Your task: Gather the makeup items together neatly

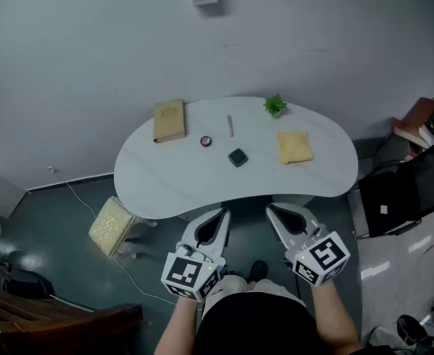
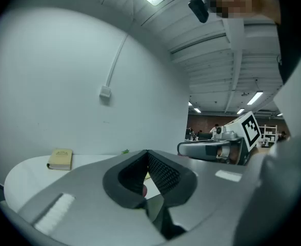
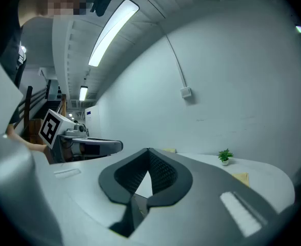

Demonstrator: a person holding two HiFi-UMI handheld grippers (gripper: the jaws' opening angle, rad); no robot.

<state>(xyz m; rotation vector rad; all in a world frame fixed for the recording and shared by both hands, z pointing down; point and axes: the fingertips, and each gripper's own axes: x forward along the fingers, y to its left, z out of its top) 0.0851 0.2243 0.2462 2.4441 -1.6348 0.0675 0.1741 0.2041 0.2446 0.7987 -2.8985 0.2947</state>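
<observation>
The left gripper (image 1: 215,217) and right gripper (image 1: 274,213) are both pressed together and empty, short of the counter (image 1: 165,183). Ahead of them lie a round pot (image 1: 205,141), a square compact (image 1: 237,157) and a thin stick (image 1: 231,126). These are probably light, hard and slick. Pinch the cases across opposite edges and the stick at mid-length.

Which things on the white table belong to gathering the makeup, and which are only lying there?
Likely for the job: round red pot, thin stick, dark square compact.
Lying about: tan book, yellow cloth, small green plant.
</observation>
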